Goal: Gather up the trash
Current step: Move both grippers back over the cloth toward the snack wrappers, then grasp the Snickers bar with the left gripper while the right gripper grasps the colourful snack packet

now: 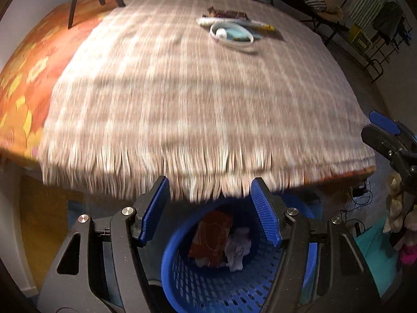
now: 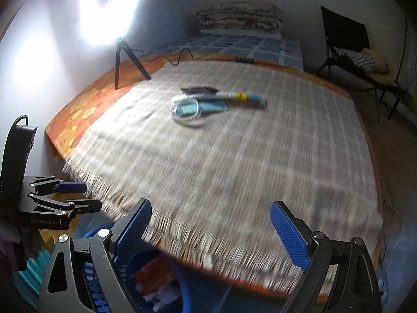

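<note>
blue perforated basket (image 1: 208, 281) sits on the floor at the near edge of the bed, directly under my left gripper (image 1: 211, 208); an orange wrapper (image 1: 211, 237) and crumpled white paper (image 1: 238, 245) already lie inside it. left jaws stand apart, nothing between them. right gripper (image 2: 213, 224) also spread wide and empty, hovering over the fringed edge of the grey-beige checked blanket (image 2: 234, 161).

remaining trash is a small cluster well ahead on the blanket, toward the far side from both grippers: a white ring-shaped lid or rim (image 2: 186, 110) over something light blue (image 2: 212, 105), a long white tube with yellow and blue print (image 2: 234, 96), and a dark wrapper (image 2: 199, 90) just behind. the tube's long axis runs left-right across my line of approach, so i judge a straight-ahead reach with jaws closing across its width suits it. from the right wrist view the cluster lies ahead and slightly left; from the left, ahead and slightly right. neither arm is clearly nearer.

writing: embossed lettering on the left gripper body, seen from the right wrist, too blurred to read reliably. tube print illegible through motion blur.
</note>
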Demonstrator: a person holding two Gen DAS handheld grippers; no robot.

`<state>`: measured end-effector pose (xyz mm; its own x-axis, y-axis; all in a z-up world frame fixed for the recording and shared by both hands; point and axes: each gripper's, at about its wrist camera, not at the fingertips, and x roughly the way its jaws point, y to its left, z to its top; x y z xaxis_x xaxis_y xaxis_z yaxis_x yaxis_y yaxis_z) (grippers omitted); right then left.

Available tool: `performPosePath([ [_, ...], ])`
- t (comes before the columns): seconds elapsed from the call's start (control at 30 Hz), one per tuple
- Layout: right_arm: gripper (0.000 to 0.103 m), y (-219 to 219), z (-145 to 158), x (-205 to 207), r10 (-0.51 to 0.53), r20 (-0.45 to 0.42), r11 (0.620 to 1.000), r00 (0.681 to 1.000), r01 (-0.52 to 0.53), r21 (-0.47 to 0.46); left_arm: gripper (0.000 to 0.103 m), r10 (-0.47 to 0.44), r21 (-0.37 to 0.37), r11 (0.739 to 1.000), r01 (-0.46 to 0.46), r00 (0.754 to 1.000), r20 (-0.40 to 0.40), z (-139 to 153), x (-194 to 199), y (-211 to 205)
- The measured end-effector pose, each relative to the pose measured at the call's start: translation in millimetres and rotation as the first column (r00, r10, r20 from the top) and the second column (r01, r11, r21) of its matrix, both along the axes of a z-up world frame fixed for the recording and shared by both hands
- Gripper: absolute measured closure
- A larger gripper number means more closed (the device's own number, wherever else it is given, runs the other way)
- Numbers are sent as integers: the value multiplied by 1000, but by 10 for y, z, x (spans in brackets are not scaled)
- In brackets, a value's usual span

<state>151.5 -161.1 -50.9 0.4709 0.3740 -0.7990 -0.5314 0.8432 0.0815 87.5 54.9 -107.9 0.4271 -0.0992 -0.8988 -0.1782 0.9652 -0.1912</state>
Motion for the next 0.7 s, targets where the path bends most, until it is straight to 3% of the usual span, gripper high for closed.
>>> performPosePath([
  [0.47,10,148,53,930,-51,-81,996,995,56,65,36,-50,64,997,44,994,101,448,936,167],
  [0.7,17,144,-126,1444,-139,-195,977,971,166,132,36,-108,116,989,93,985,133,575,1472,192],
])
